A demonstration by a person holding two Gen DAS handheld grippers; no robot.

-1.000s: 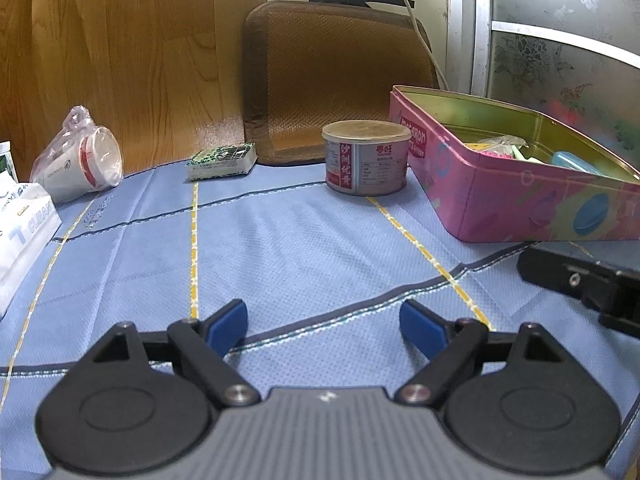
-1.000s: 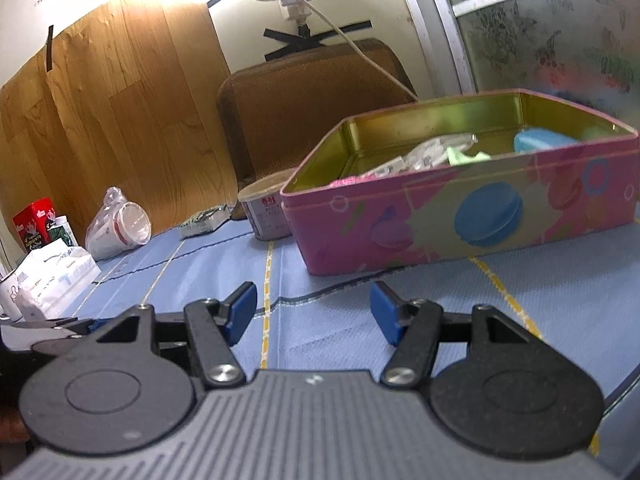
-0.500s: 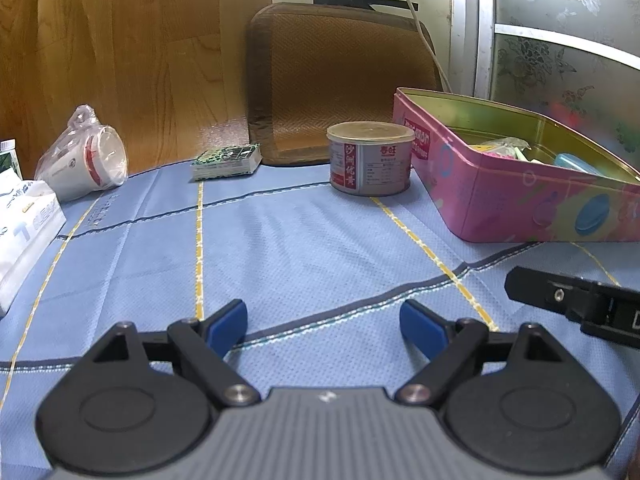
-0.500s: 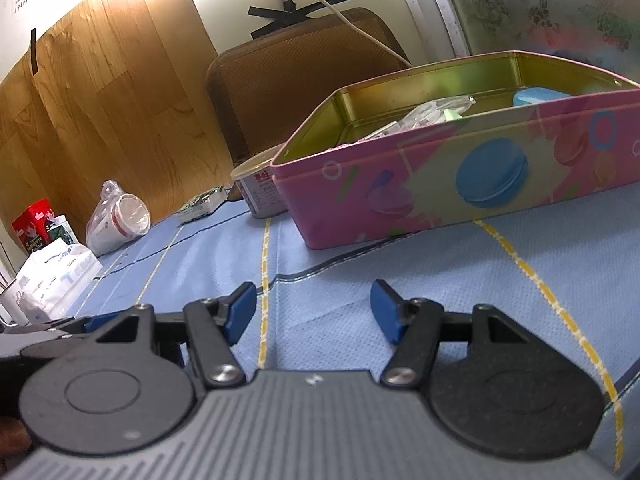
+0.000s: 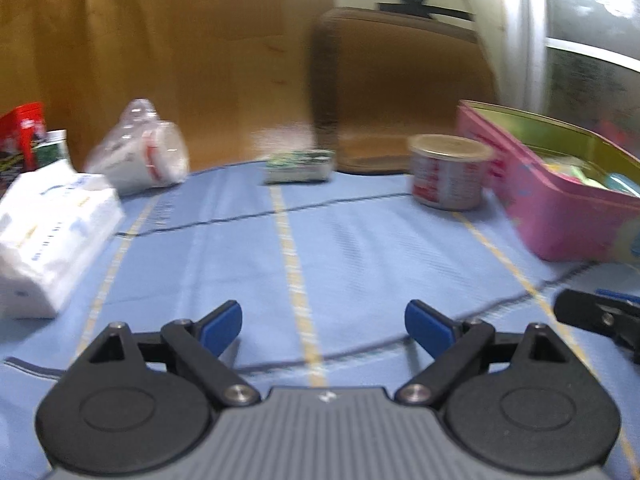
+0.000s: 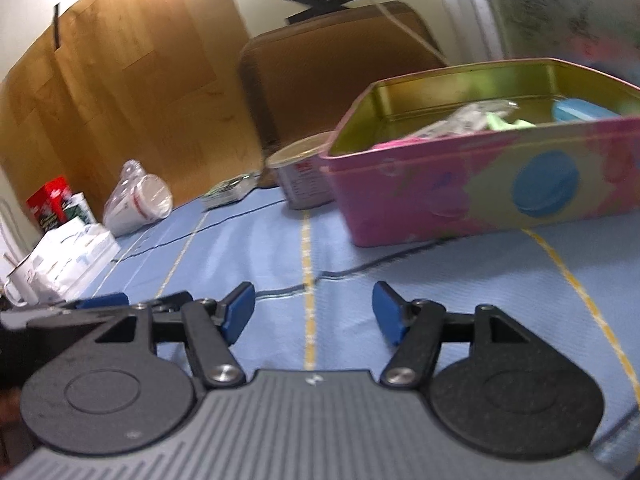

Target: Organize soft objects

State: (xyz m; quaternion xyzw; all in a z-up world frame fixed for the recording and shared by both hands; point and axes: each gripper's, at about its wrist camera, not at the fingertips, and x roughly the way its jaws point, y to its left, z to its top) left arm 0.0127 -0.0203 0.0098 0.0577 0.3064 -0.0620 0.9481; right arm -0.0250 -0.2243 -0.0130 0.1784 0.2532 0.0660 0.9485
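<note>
A pink tin [image 5: 560,216] stands open at the right on the blue cloth, with soft packets [image 6: 472,116] and a blue lid-like piece inside. A white tissue pack [image 5: 48,232] lies at the left, and behind it a bag of paper cups [image 5: 140,160]. My left gripper [image 5: 322,320] hovers over bare cloth; its jaws are opening with nothing between them. My right gripper [image 6: 313,310] is open and empty, in front of the tin [image 6: 480,184]. The view is blurred.
A round can [image 5: 446,176] stands beside the tin's left end. A small green packet [image 5: 300,164] lies by a brown cushion [image 5: 400,92] against the wall. A red box [image 6: 48,200] and a white mug [image 6: 16,288] stand far left.
The left view has swung to the left: the tissue pack has come fully into sight and the tin has slid to the right edge. Left jaws stand slightly wider. The right view barely shifted.
</note>
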